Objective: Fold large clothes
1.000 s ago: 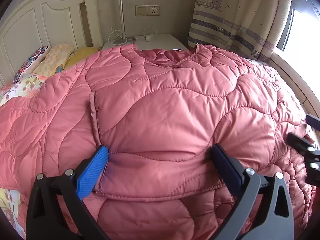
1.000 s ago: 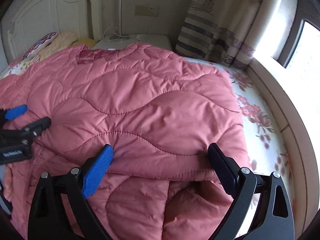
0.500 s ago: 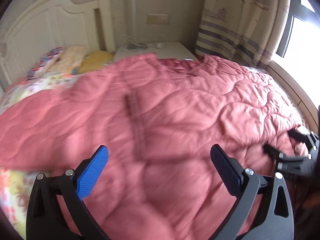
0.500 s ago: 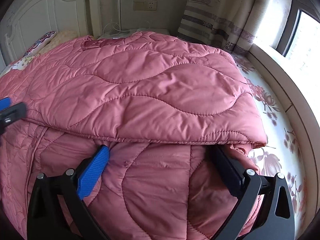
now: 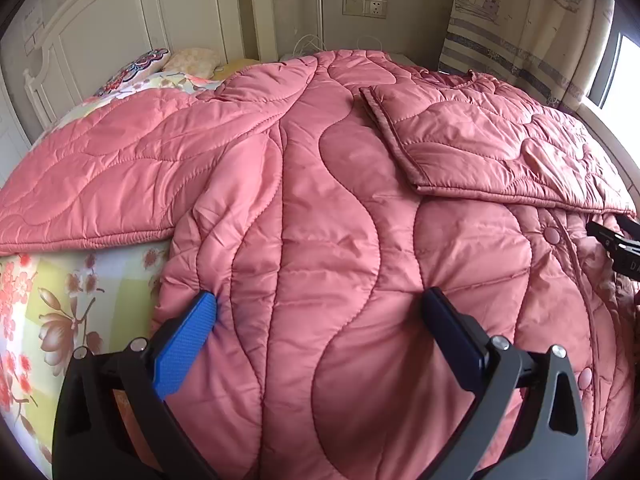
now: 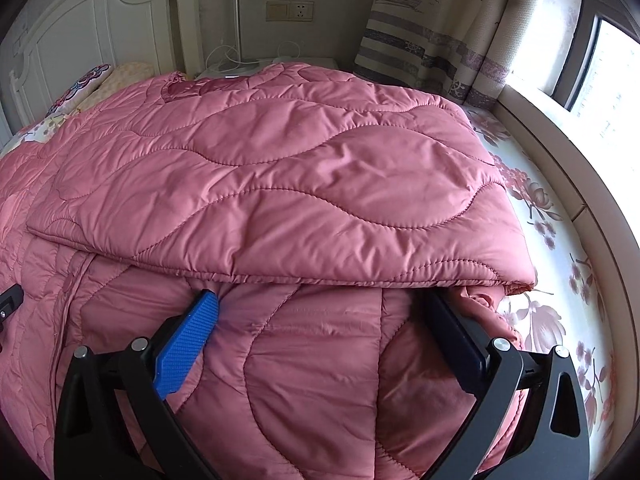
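A pink quilted jacket (image 5: 328,208) lies spread over a bed with a floral sheet (image 5: 48,308), filling most of both wrist views. In the left wrist view the left gripper (image 5: 320,312) stands with its jaws wide apart, pressed down onto the jacket's body near its edge at 8 o'clock; the padded cloth bulges between the blue pad and the dark one, but neither pad pinches a fold. One sleeve (image 5: 100,184) stretches out toward 9 o'clock, and the other sleeve (image 5: 500,152) is folded across the front at 2 o'clock. In the right wrist view the right gripper (image 6: 320,312) has just opened to its widest, its fingertips tucked just beneath the cuff edge of that folded sleeve (image 6: 280,184), nothing clamped. The white headboard (image 5: 120,28) stands at 11 o'clock, a curtain (image 6: 440,20) at 1 o'clock.
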`<state>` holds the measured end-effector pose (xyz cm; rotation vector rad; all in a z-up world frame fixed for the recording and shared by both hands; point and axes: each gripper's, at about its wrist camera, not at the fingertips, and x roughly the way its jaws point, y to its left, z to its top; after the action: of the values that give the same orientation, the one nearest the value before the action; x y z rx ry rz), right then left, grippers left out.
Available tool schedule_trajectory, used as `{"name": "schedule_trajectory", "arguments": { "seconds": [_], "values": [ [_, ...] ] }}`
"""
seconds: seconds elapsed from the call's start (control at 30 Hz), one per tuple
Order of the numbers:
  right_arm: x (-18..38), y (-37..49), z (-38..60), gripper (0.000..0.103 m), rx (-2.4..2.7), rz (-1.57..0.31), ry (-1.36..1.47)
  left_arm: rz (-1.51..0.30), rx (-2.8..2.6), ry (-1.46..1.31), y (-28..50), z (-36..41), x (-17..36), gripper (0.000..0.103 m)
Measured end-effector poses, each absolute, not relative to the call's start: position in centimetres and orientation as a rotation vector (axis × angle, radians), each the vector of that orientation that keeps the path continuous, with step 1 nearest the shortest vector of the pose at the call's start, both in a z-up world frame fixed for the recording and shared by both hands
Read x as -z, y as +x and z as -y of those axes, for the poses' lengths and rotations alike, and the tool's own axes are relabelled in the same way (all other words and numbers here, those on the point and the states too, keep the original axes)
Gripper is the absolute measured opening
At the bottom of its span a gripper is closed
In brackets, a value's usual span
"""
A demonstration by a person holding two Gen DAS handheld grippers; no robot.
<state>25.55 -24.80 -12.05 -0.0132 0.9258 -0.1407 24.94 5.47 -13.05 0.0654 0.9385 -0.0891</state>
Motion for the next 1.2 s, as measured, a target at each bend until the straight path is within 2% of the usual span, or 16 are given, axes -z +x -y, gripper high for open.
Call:
{"name": "schedule_trajectory", "arguments": {
  "seconds": [0.23,0.3,0.4,0.53,0.63,0.73,1.0,1.2],
  "values": [
    [12.0,25.7,25.3,0.098,0.103,-0.969,0.021,-0.938,0.09,0.06,25.3,-5.4,13.1,0.101],
    [10.3,25.1,24.5,0.098,0.149,-0.975,-0.004,-0.938,0.091,0.059,25.3,-5.4,13.1,0.101],
    [7.5,23.1,20.9,0.098,0.026,-0.852,-0.038,-0.938,0.09,0.059,25.3,-5.4,13.2,0.101],
    [9.1,23.4,14.8,0.098,-0.08,-0.897,-0.189,-0.924,0.105,0.016,24.8,-6.1,12.5,0.101],
    [11.3,23.5,13.3,0.098,-0.062,-0.919,-0.21,-0.855,0.172,-0.156,23.0,-9.6,10.4,0.101],
    [11.6,23.7,13.5,0.098,-0.063,-0.909,-0.187,-0.787,0.09,-0.335,22.2,-16.7,9.0,0.101],
    [11.8,23.8,14.1,0.098,-0.076,-0.909,-0.152,-0.7,-0.222,-0.683,22.6,-32.9,8.9,0.1],
    [11.8,23.8,14.4,0.098,-0.087,-0.915,-0.129,-0.654,-0.251,-0.773,25.3,-35.8,8.6,0.099]
  ]
}}
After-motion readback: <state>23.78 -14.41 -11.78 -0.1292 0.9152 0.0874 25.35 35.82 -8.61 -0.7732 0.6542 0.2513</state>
